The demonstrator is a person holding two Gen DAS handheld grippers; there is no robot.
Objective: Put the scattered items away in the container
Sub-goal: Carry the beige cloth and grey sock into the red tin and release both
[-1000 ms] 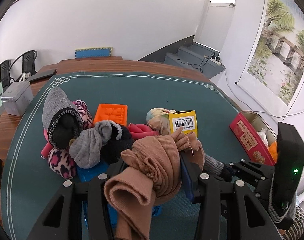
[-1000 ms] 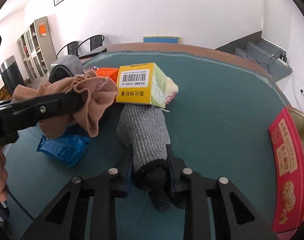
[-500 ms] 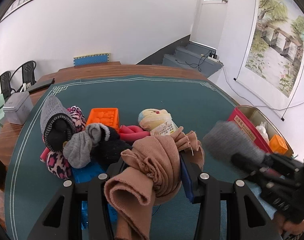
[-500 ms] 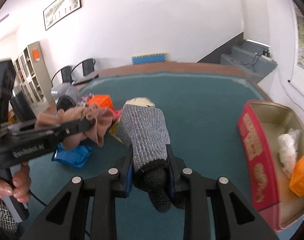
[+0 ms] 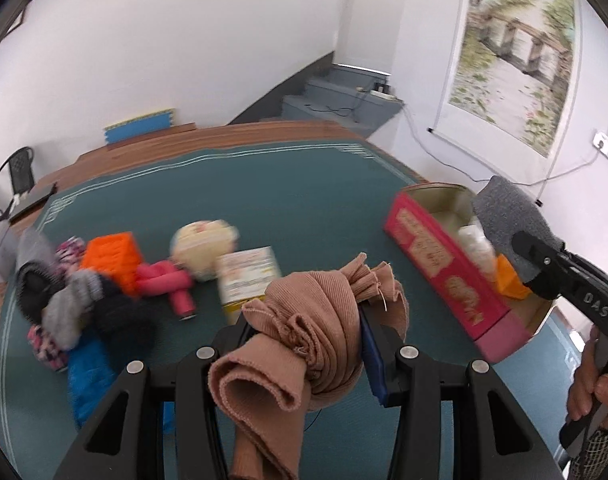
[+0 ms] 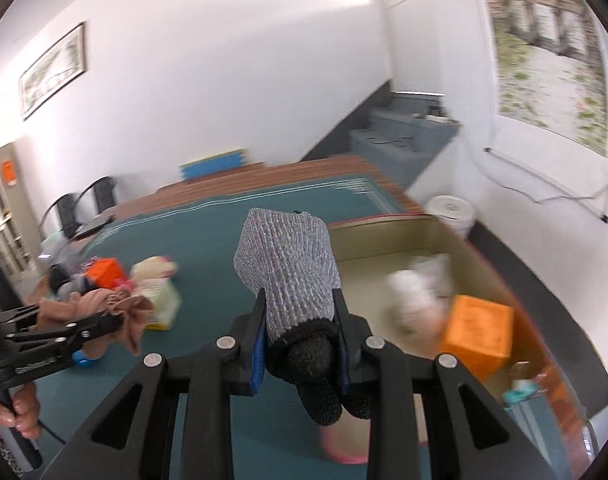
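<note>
My left gripper (image 5: pixel 304 320) is shut on a bunched tan knit cloth (image 5: pixel 304 332), held above the green table; it also shows in the right wrist view (image 6: pixel 99 312). My right gripper (image 6: pixel 299 312) is shut on a grey sock with a black toe (image 6: pixel 291 264), held at the near left edge of the red tin box (image 6: pixel 384 220). In the left wrist view the grey sock (image 5: pixel 508 216) hangs over the red box (image 5: pixel 444 264). The box holds a white bundle (image 6: pixel 420 292) and an orange cube (image 6: pixel 478 326).
A pile remains at the table's left: grey and dark socks (image 5: pixel 75 308), leopard-print item (image 5: pixel 43 344), orange tray (image 5: pixel 111 256), pink roll (image 5: pixel 167 284), round cream bundle (image 5: pixel 203 240), small yellow carton (image 5: pixel 247 276), blue packet (image 5: pixel 87 380). A white bucket (image 6: pixel 450 212) stands beyond the table.
Both grippers have swung right toward the red box. The right gripper carried the grey sock up to the box's edge; the left still holds the tan cloth.
</note>
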